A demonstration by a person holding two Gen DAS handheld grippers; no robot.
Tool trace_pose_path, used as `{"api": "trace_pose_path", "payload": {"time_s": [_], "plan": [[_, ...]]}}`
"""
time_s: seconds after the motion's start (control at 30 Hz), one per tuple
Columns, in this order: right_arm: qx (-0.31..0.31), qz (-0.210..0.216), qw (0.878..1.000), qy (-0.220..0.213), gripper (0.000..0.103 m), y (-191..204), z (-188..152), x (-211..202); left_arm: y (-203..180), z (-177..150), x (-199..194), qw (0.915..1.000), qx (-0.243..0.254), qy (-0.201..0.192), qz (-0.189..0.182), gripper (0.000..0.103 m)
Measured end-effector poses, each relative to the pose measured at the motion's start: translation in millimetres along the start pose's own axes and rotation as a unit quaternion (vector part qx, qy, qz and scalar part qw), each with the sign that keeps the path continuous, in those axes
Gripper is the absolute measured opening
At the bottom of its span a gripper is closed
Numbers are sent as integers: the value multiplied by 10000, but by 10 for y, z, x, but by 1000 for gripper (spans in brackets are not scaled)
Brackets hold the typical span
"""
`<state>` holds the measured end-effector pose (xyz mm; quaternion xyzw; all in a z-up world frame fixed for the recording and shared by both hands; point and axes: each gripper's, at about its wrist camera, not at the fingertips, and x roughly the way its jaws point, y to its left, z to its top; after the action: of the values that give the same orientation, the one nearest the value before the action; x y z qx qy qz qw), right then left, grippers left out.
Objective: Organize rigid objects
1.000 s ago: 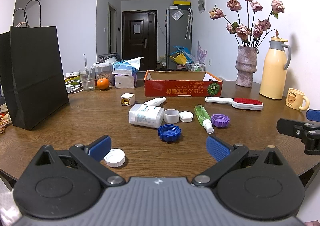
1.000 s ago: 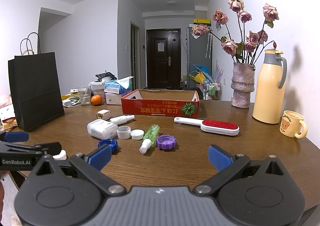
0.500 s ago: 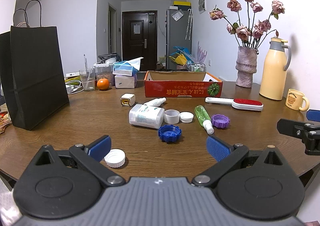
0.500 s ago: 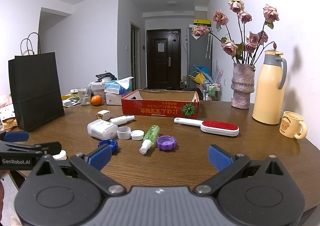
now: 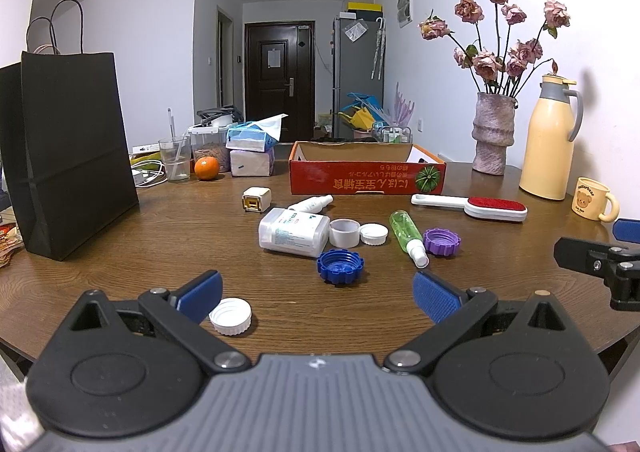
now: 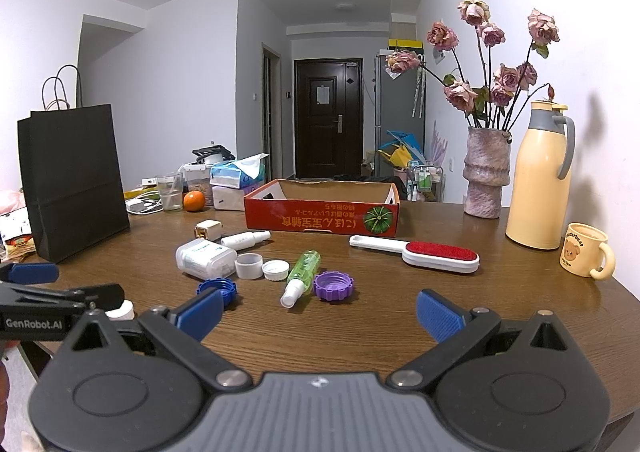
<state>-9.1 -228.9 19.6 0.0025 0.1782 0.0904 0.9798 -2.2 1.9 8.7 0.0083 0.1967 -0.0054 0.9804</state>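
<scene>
1. Wooden table (image 5: 160, 252) carries scattered caps and bottles before a red cardboard box (image 5: 368, 176).
2. Left gripper (image 5: 316, 292) spread wide, empty; white ribbed cap (image 5: 231, 316) beside its left finger.
3. Right gripper (image 6: 320, 310) spread wide, empty; green spray bottle (image 6: 301, 277) just ahead.

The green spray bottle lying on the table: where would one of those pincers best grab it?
Probably across the middle of the green spray bottle, coming down from above. It lies flat, and its round body is narrow enough for the open right gripper; the white nozzle end looks too thin.
</scene>
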Motion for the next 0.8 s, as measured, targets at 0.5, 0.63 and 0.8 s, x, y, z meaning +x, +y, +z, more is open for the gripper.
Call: {"api": "trace_pose_path", "payload": {"time_s": [0.5,0.63,0.8], "plan": [[-76,-30,9999,60,103,73,2,92,132,7,84,9999,-83,74,3,103],[-94,-28,9999,127,103,97,6,159,163,-17,171,9998,-124,144,11,103],[-114,-28,9997,201,103,115,13,235,208,-40,254,9997,-140,204,33,103]]}}
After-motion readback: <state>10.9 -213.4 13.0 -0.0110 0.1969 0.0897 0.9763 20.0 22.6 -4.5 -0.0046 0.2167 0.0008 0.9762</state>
